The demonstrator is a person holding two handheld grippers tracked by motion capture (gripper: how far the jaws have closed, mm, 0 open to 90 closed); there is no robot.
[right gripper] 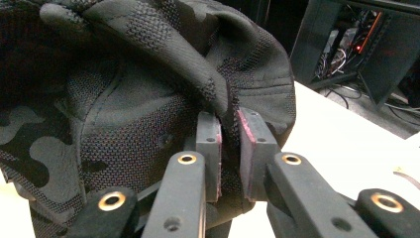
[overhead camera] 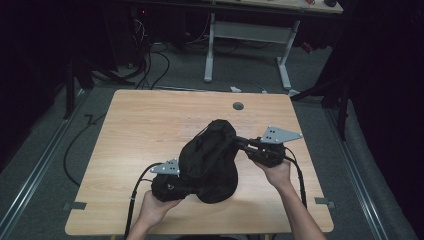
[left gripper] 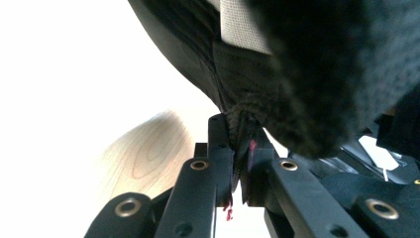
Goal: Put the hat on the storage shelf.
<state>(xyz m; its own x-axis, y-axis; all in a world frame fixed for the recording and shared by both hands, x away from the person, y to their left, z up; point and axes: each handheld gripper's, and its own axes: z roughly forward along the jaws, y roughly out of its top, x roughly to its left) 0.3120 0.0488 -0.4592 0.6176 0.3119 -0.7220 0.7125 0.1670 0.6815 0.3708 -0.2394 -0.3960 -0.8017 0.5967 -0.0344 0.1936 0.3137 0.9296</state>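
So I've got the black cap [overhead camera: 210, 160] lifted just above the near half of the desk [overhead camera: 130, 130], strung between both claws. My left claw [left gripper: 241, 148] is clenched tight on a seam at the cap's edge, with the fabric bunched right at the pad tips. My right claw [right gripper: 229, 148] is grasping a fold of the knit fabric on the opposite side (there's a thin sliver of gap showing, but the cloth runs between the pads).

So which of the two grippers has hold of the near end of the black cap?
The left gripper, nearest the person, clamps the black cap at its near end; the right gripper grips the far side.
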